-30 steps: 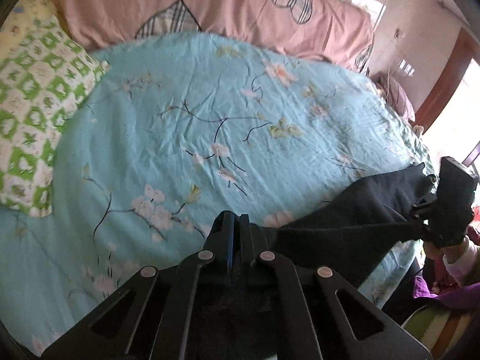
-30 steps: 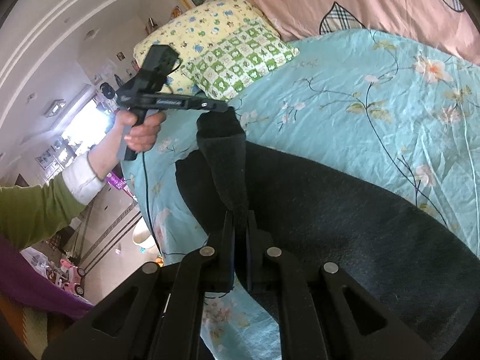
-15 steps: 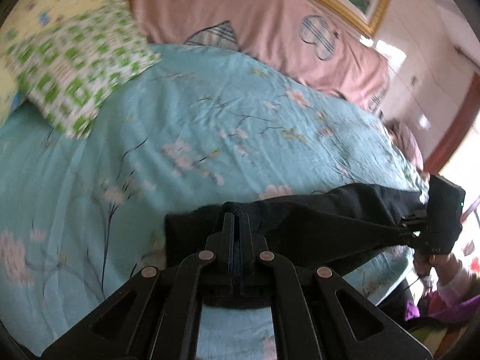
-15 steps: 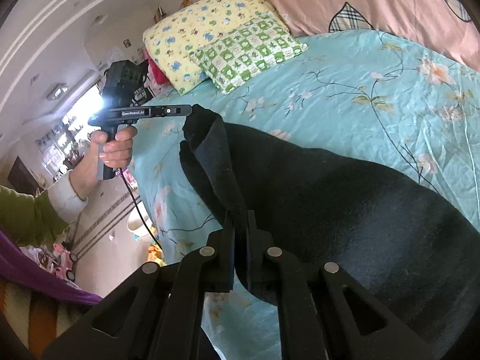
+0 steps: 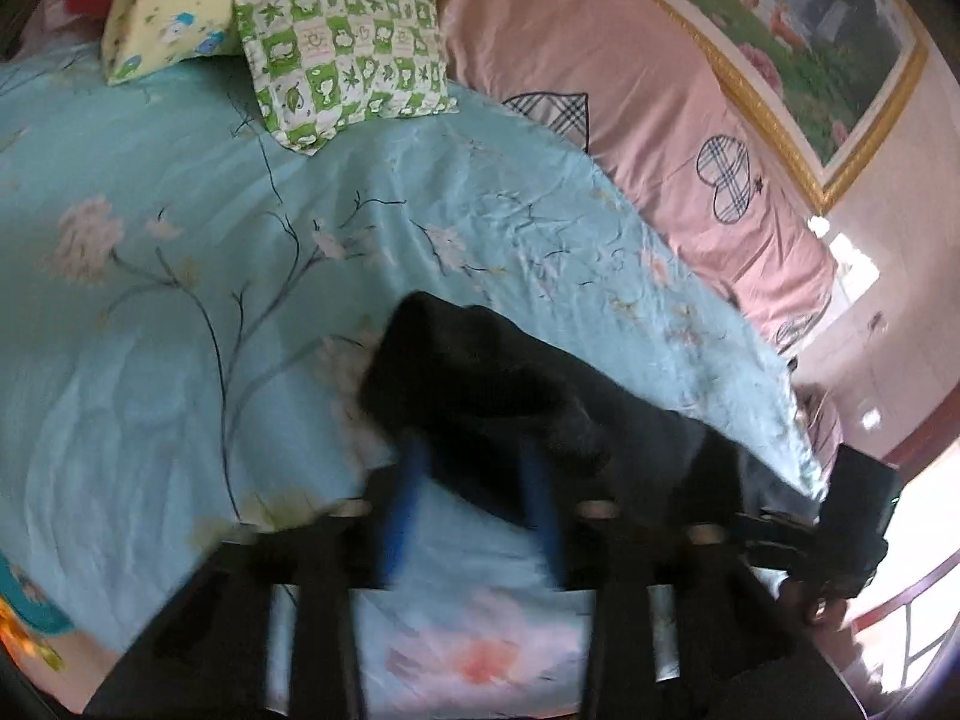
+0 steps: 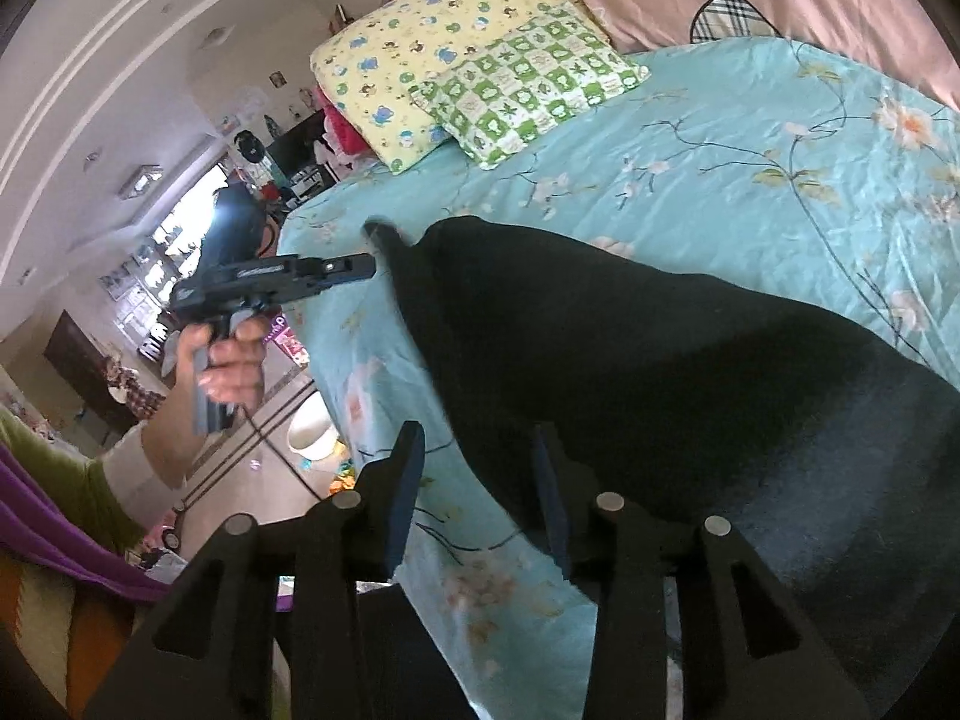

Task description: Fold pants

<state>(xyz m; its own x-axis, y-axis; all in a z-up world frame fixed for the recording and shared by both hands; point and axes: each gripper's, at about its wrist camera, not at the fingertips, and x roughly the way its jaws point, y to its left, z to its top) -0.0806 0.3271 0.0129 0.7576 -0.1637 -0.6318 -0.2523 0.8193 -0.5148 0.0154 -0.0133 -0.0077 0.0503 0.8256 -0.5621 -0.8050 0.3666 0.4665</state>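
Observation:
The black pants [image 6: 660, 360] lie folded over on the blue flowered bedsheet [image 6: 750, 138], near its front edge. In the left wrist view the pants [image 5: 492, 384] bunch just beyond my left gripper [image 5: 474, 480], whose blue-padded jaws stand apart and hold nothing. My right gripper [image 6: 477, 480] is open too, its jaws at the pants' near edge without gripping. The left gripper [image 6: 336, 270] also shows in the right wrist view, held off the bed's corner, beside the pants' end. The right gripper [image 5: 828, 528] shows at the right of the left wrist view.
A green checked pillow [image 5: 342, 54] and a yellow pillow [image 6: 432, 42] lie at the head of the bed. A pink quilt [image 5: 630, 90] runs along the far side. The floor and room clutter [image 6: 252, 420] lie past the bed's edge.
Both grippers have opened and let go of the pants. The lifted fold has dropped onto the bed. The left gripper has drawn back off the bed's corner.

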